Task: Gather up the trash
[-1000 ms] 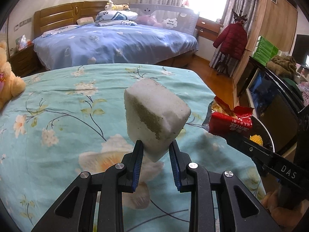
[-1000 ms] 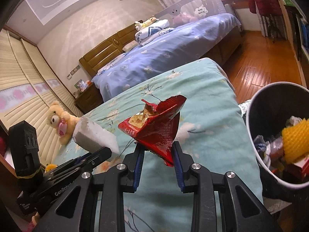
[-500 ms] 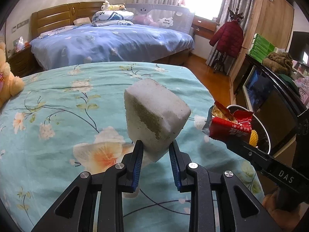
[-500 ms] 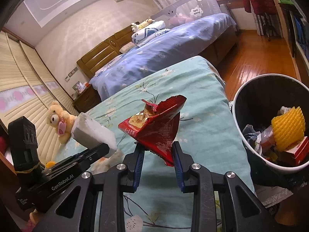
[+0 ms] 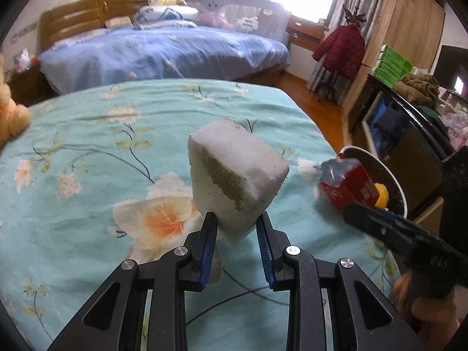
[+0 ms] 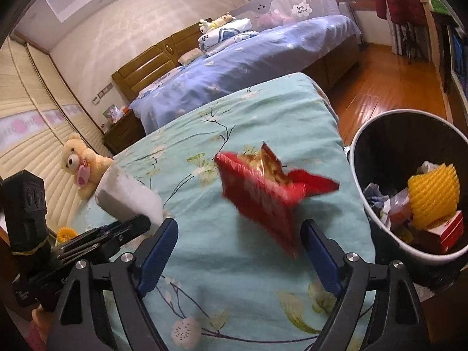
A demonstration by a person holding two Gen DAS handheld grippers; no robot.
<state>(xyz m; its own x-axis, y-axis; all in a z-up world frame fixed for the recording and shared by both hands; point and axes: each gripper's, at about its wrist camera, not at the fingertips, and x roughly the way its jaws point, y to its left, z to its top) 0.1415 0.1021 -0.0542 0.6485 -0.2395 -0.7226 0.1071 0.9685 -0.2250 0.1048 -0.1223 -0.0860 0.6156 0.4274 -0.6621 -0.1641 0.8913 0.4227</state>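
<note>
My left gripper [image 5: 237,228] is shut on a white foam block [image 5: 234,187] with a dirty brown patch, held above the teal floral bed. The block also shows in the right wrist view [image 6: 128,196]. My right gripper [image 6: 238,234] is wide open. A red snack wrapper [image 6: 263,187] is blurred in mid-air between and ahead of its fingers, free of them; it also shows in the left wrist view [image 5: 348,184]. A black trash bin [image 6: 389,143] with a white rim stands off the bed's right edge, holding yellow foam netting [image 6: 433,193] and other trash.
A teal floral bedspread [image 5: 87,161] lies under both grippers. A tan teddy bear [image 6: 80,163] sits at its left side. A blue bed [image 5: 163,52] stands behind. A black cabinet [image 5: 409,146] and wooden floor [image 6: 389,87] are to the right.
My right gripper has opened and let go of the red wrapper, which now tumbles in the air toward the bin. My left gripper still holds the foam block.
</note>
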